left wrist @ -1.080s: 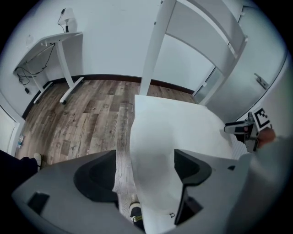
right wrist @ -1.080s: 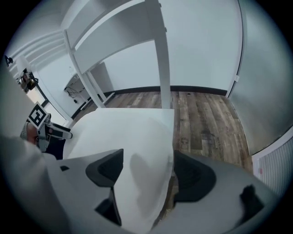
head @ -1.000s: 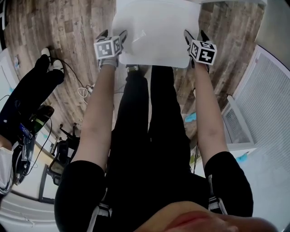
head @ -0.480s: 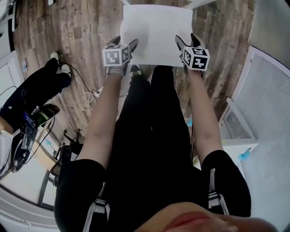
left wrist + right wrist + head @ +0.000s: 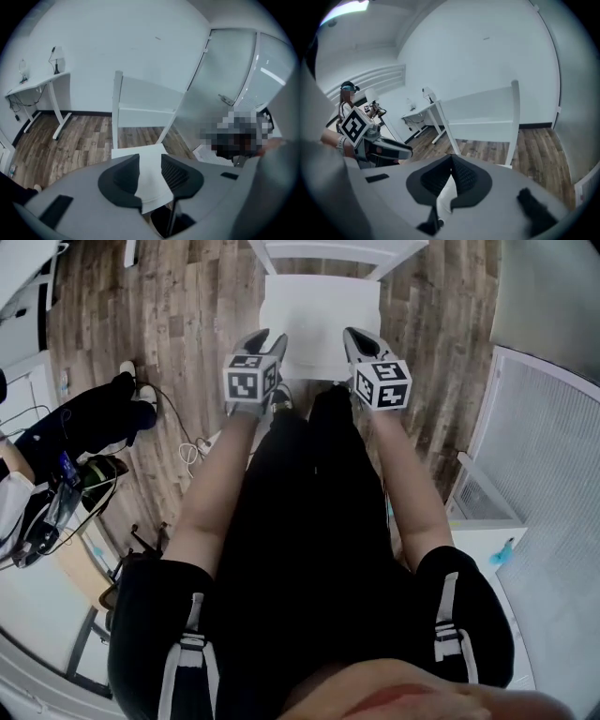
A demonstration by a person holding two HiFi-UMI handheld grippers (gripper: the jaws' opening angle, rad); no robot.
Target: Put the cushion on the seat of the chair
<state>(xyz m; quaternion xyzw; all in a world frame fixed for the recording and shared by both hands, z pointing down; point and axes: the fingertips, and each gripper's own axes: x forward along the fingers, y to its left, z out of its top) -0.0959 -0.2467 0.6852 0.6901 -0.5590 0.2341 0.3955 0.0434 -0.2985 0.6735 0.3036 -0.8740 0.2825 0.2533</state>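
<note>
The white cushion (image 5: 319, 320) lies flat on the seat of the white chair (image 5: 336, 251), whose back rail shows in the left gripper view (image 5: 146, 101) and the right gripper view (image 5: 487, 112). Both grippers hang above the cushion's near edge, clear of it. My left gripper (image 5: 270, 337) (image 5: 150, 161) has its jaws apart and closing, with nothing between them; the cushion (image 5: 140, 153) shows far below through the gap. My right gripper (image 5: 356, 334) (image 5: 451, 161) is shut, its pads meeting on nothing.
A person in dark clothes (image 5: 80, 427) sits on the left with gear and cables (image 5: 187, 439) on the wood floor. A white desk (image 5: 37, 80) stands by the wall, a glass partition (image 5: 234, 70) to the right. A white unit (image 5: 487, 507) stands at my right.
Both grippers came off the cushion's side edges and drew up and back towards me. The cushion stays on the seat. The jaws have narrowed, and the right pair has shut.
</note>
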